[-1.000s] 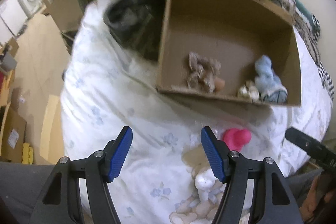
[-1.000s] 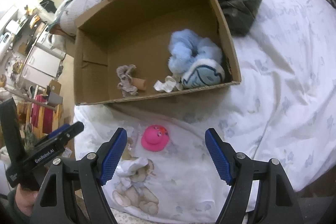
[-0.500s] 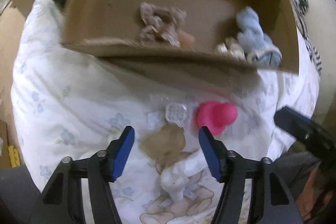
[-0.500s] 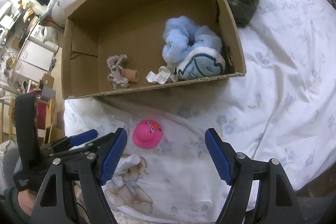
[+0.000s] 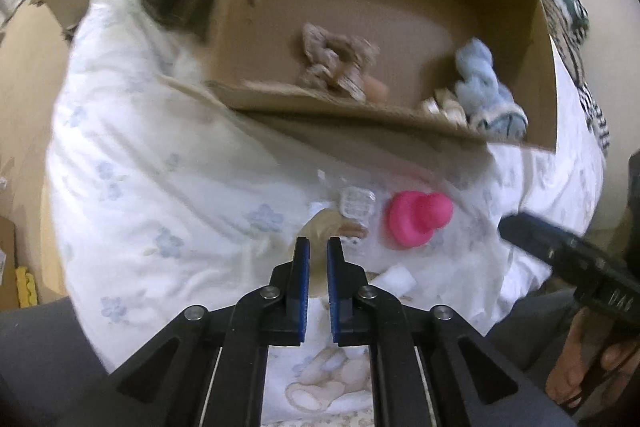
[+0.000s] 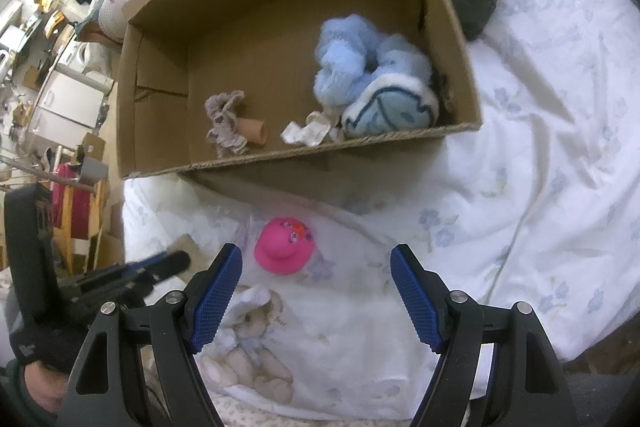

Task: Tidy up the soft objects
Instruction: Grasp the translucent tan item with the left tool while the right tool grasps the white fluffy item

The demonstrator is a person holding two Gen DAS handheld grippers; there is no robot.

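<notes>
A big brown cardboard box [image 6: 452,39] sits on a bed with a white blanket [image 6: 540,131] that has little blue flowers on it. The box is open on top. Inside it, near the right wall, lies a fluffy blue soft toy [image 6: 372,79]. Next to that is a small crumpled white cloth [image 6: 308,133]. Further left are a gray frilly scrunchie [image 6: 224,123] and a small tan tube [image 6: 252,131], touching each other.

Outside the box, on the blanket just in front of it, sits a pink toy duck [image 6: 285,246].

The left gripper [image 5: 318,255] has its blue fingers pulled in to a thin gap, and nothing is between them. It points down at the blanket, left of the duck. The right gripper [image 6: 316,267] is spread wide and holds nothing. The duck lies just past its fingers, nearer the left one.
</notes>
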